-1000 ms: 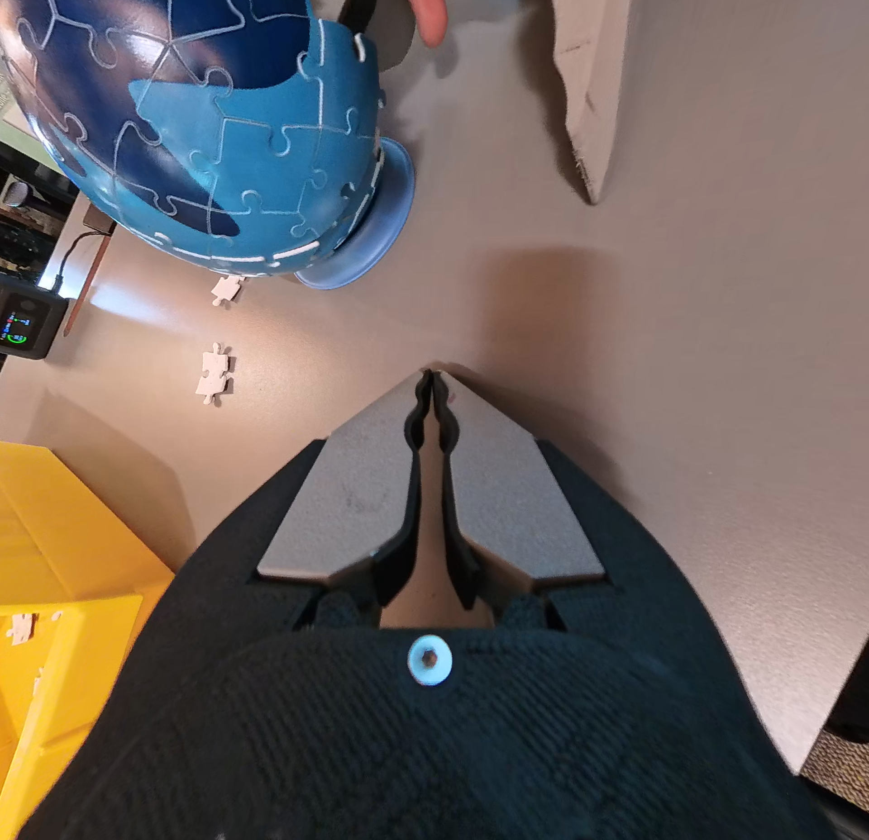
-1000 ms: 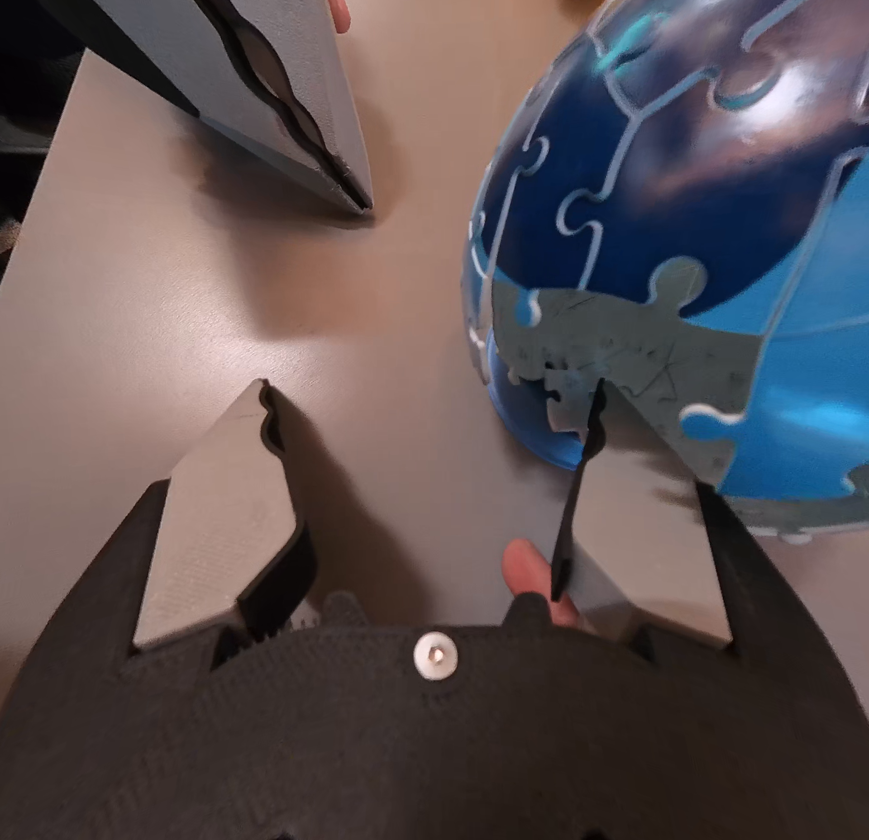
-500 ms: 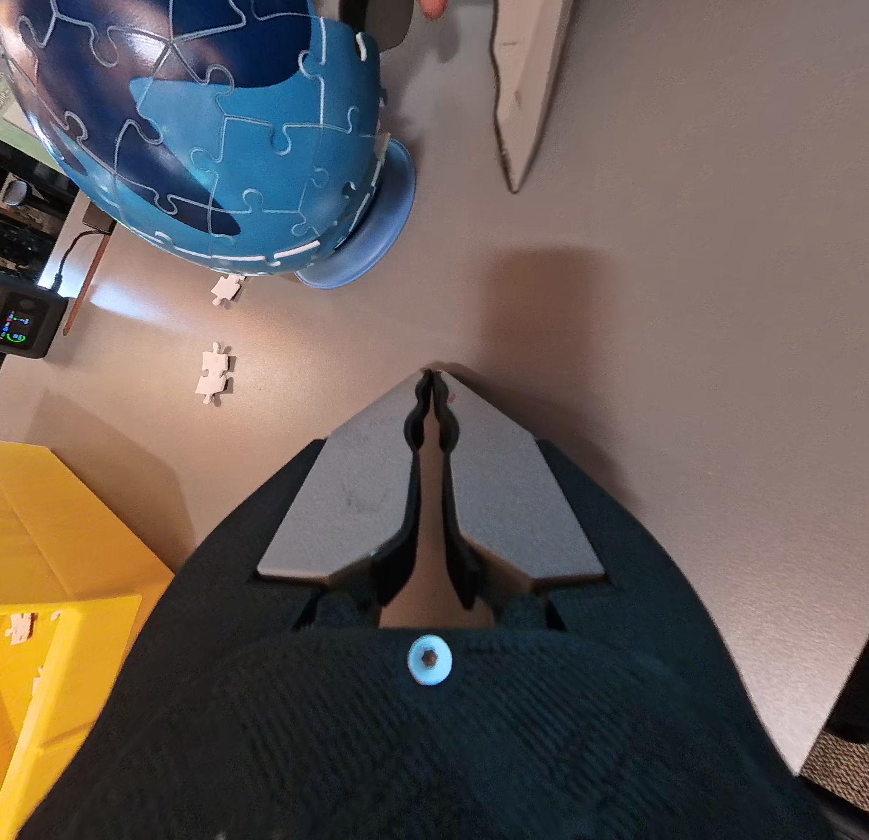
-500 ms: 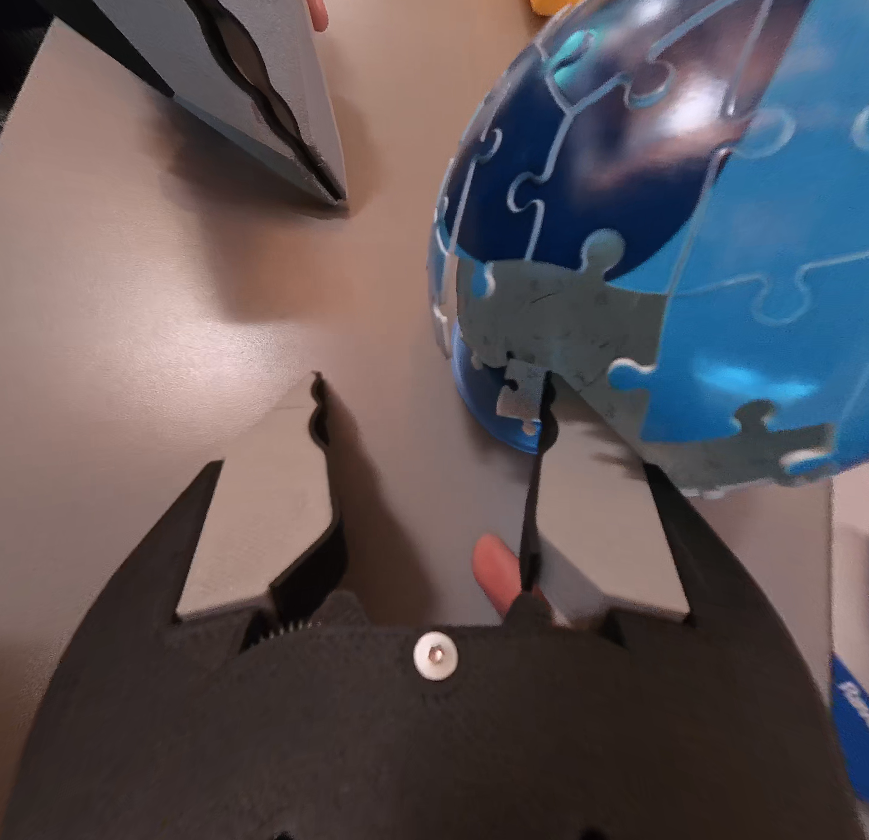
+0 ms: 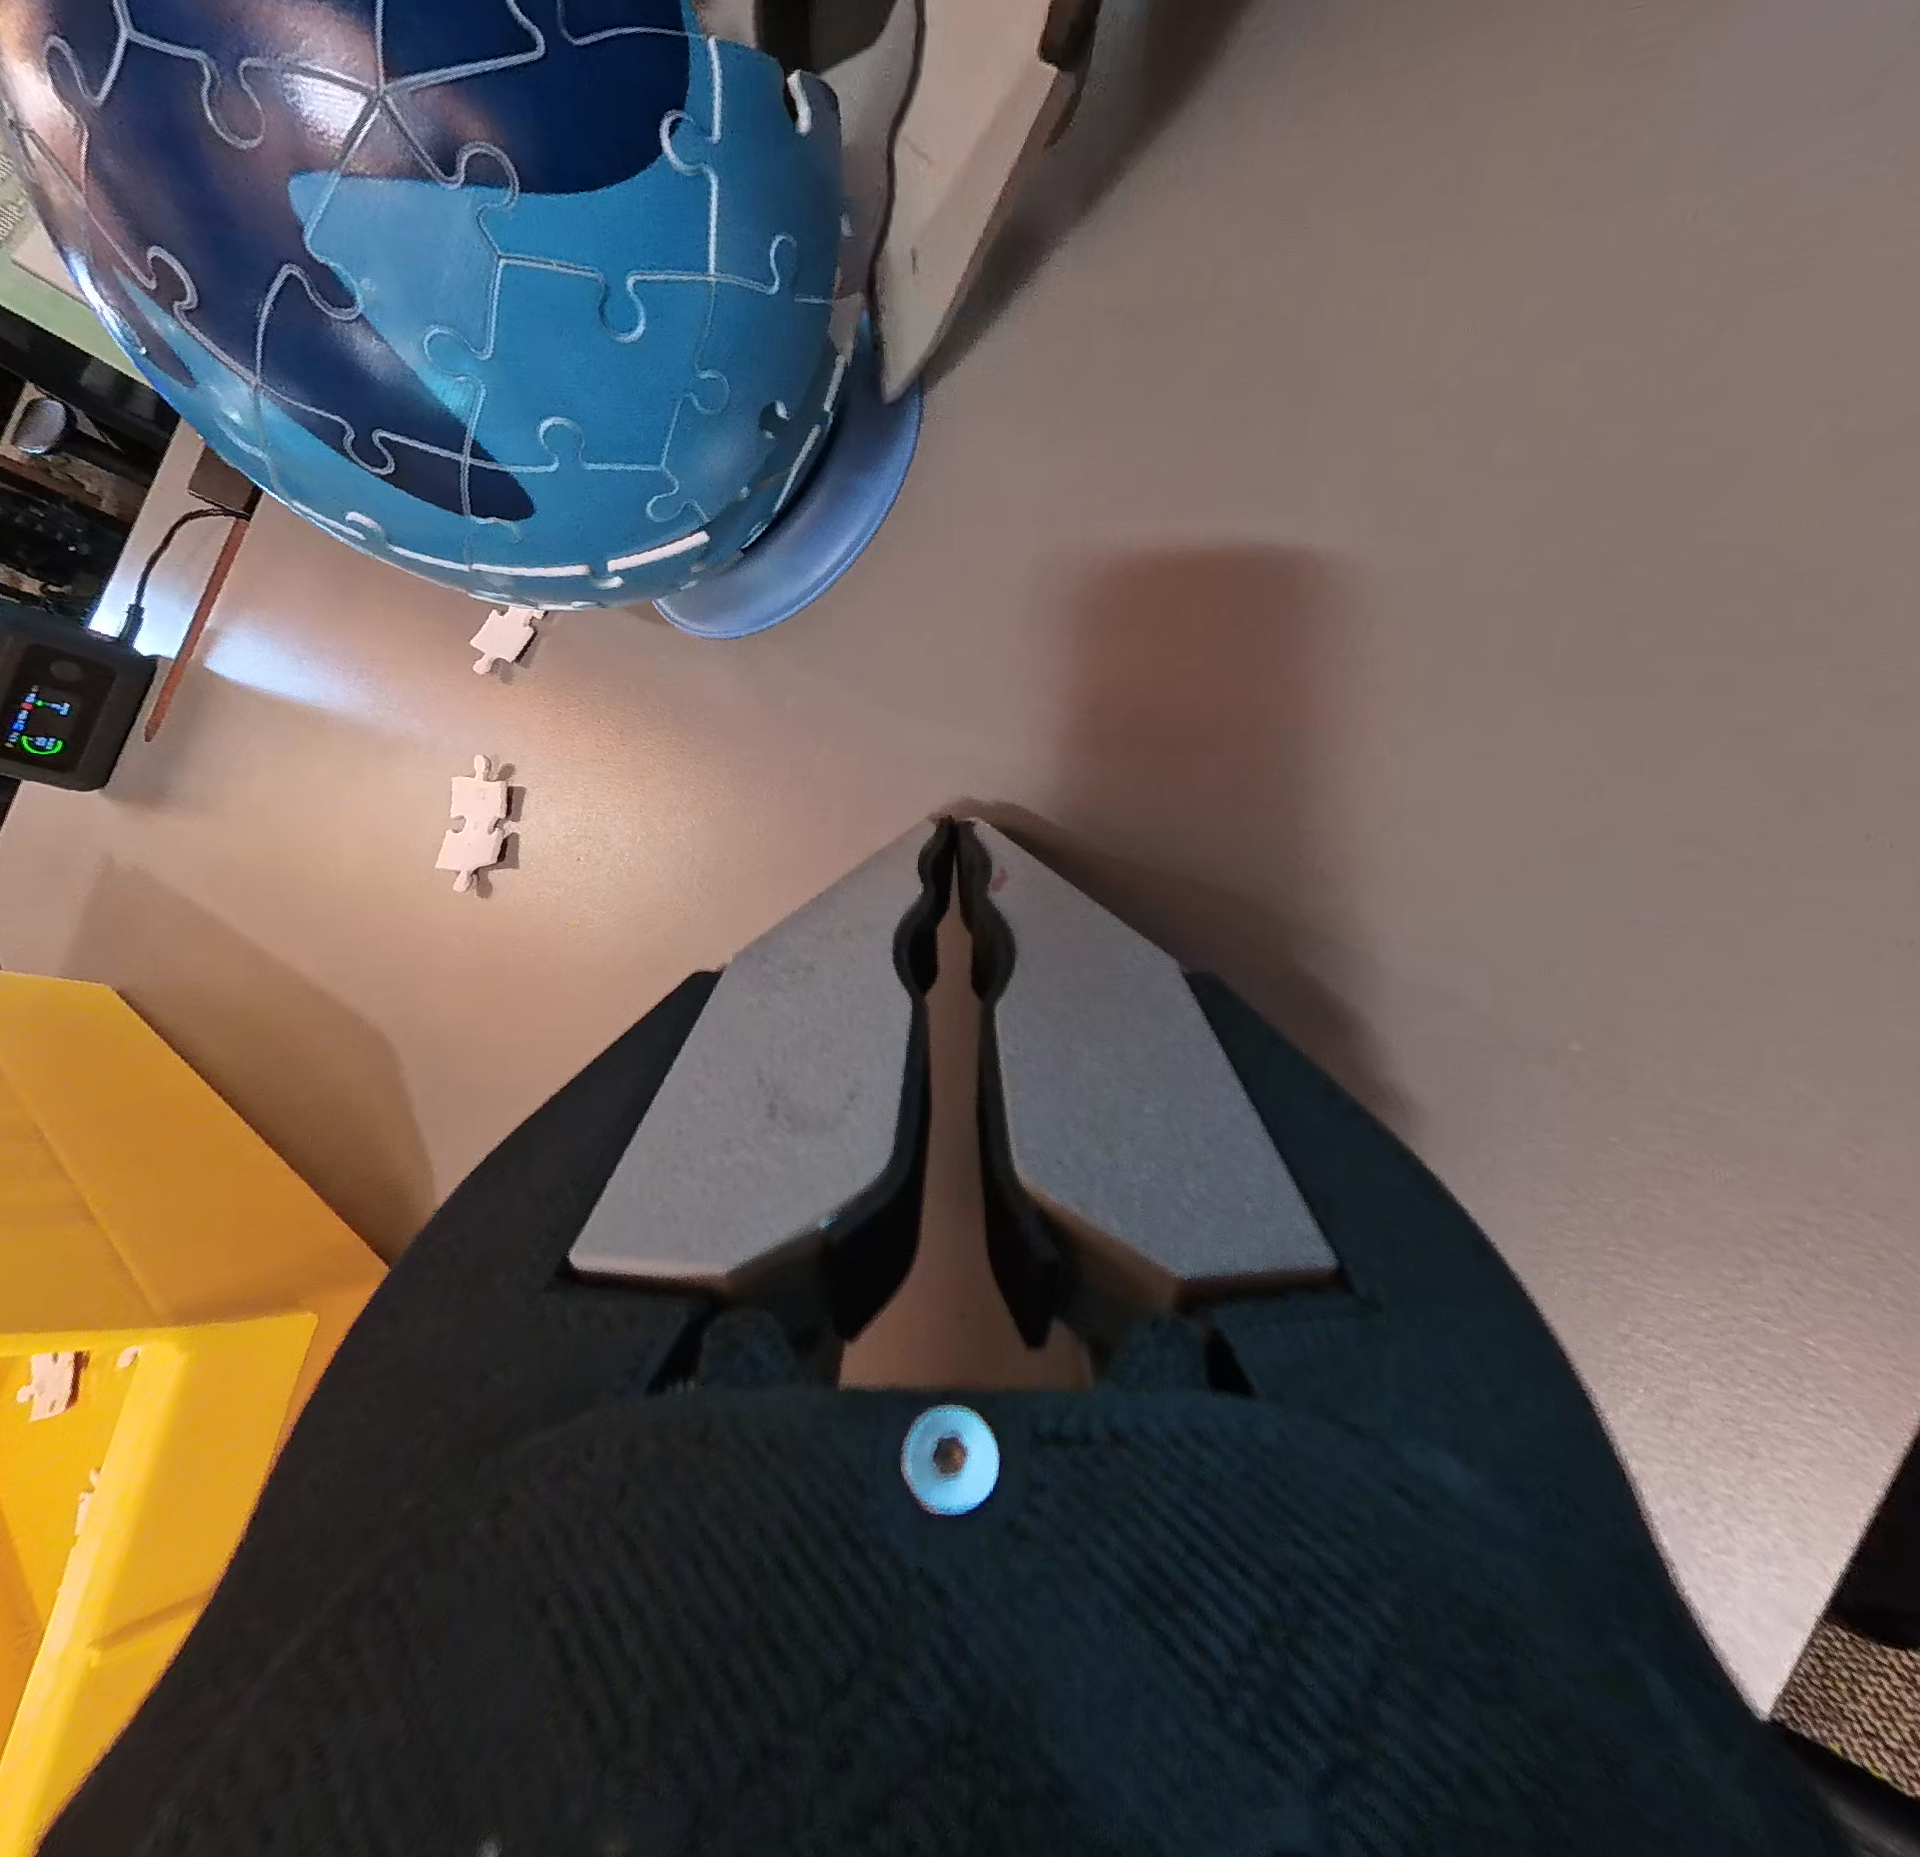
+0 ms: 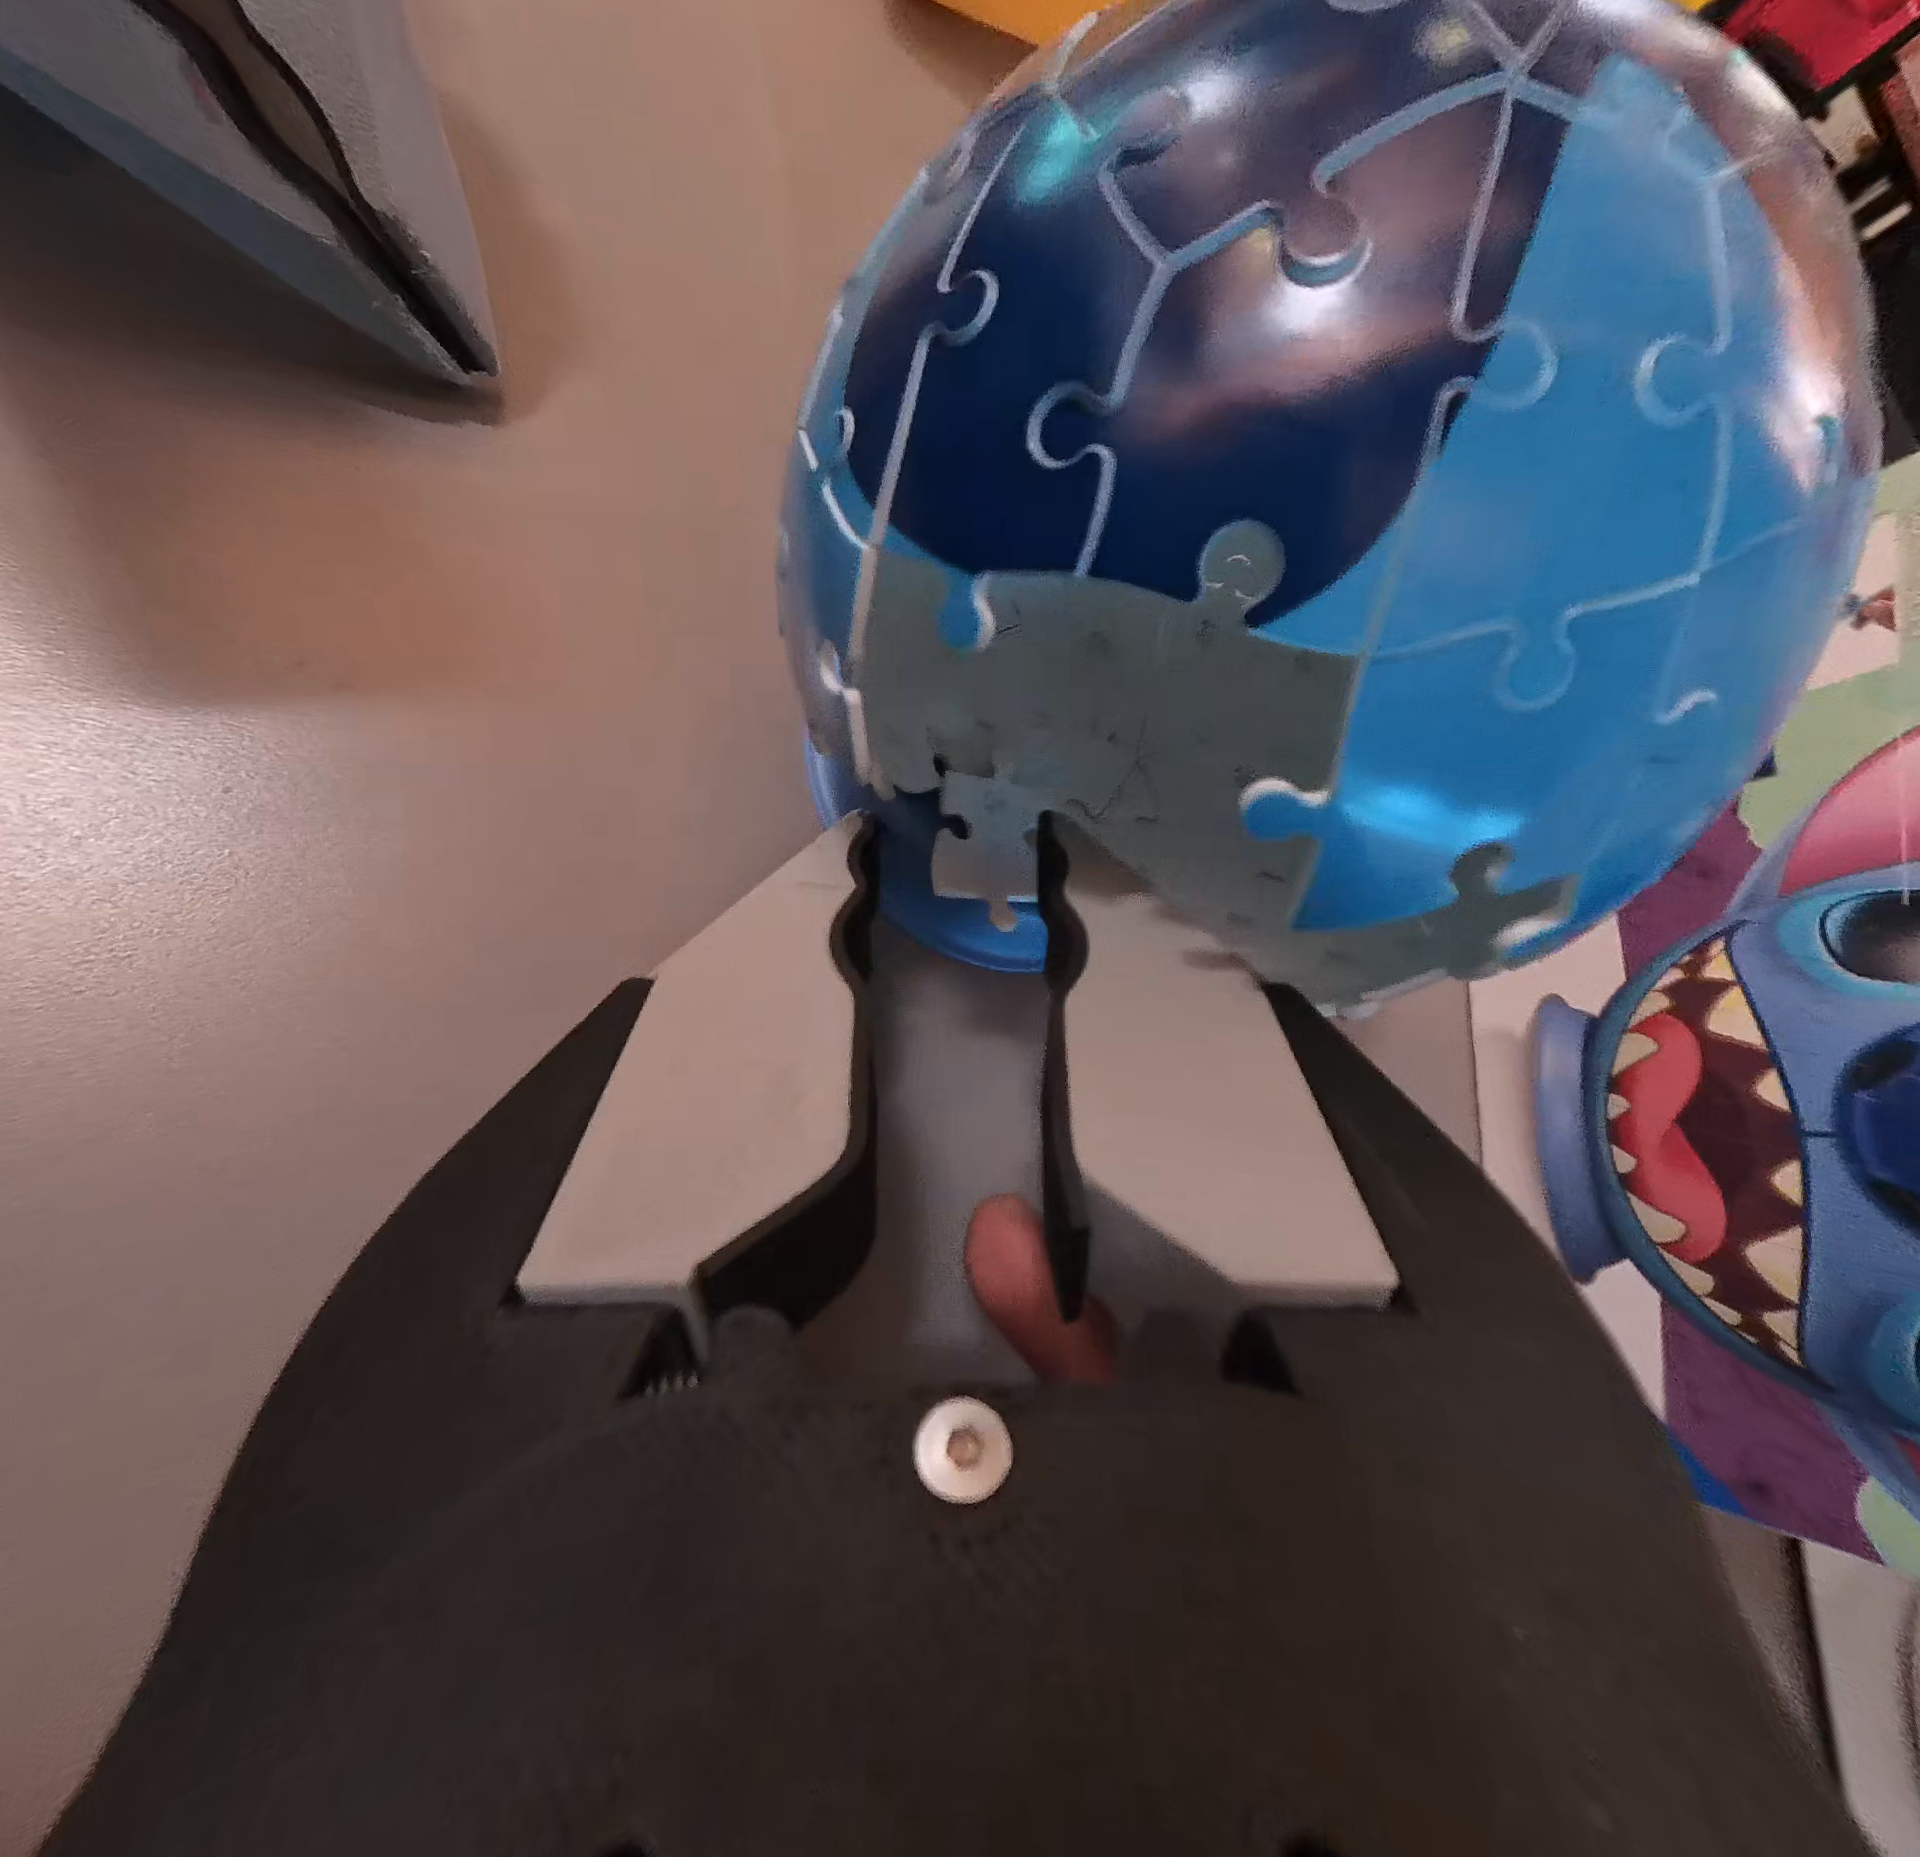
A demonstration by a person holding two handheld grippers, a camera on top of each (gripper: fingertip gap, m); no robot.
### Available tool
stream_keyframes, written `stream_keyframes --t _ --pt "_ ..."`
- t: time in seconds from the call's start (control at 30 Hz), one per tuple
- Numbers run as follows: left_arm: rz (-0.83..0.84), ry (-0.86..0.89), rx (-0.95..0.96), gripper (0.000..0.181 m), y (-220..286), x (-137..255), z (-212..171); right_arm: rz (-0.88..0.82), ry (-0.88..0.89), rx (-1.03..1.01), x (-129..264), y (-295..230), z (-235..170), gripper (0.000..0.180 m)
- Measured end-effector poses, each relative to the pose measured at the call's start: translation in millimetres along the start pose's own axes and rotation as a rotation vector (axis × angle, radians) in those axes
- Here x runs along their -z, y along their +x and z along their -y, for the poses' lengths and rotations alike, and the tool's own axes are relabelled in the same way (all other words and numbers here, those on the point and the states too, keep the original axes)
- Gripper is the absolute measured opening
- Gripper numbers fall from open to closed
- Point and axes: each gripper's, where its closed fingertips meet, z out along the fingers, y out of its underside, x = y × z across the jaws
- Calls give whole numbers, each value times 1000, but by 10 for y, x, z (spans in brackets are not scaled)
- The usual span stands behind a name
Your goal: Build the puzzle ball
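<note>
No wording, brand or number on any object can be made out. The only thing bearing signs is a small dark device with a lit screen (image 5: 54,714) at the left edge of the surface (image 5: 1455,560) in the left wrist view; its coloured marks are too small to make out. The puzzle ball (image 6: 1351,457) carries only blue artwork, and the picture sheet (image 6: 1766,1132) beside it shows a cartoon drawing.

Dark and light blue puzzle ball (image 6: 1351,477) with grey-green patch, yellow bin (image 5: 114,1288), beige table (image 5: 1455,560).
</note>
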Motion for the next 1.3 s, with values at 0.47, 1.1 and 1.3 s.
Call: stream_keyframes --t 0.47,1.1,1.3 --pt "3 0 -3 0 -1 -2 -2 63 13 -27 18 -11 -55 11" --pt "-5 -4 15 0 -6 -7 -7 103 193 176 174 40 26 0" --pt "-4 -5 15 0 -9 -18 -5 127 244 351 228 -55 51 0"
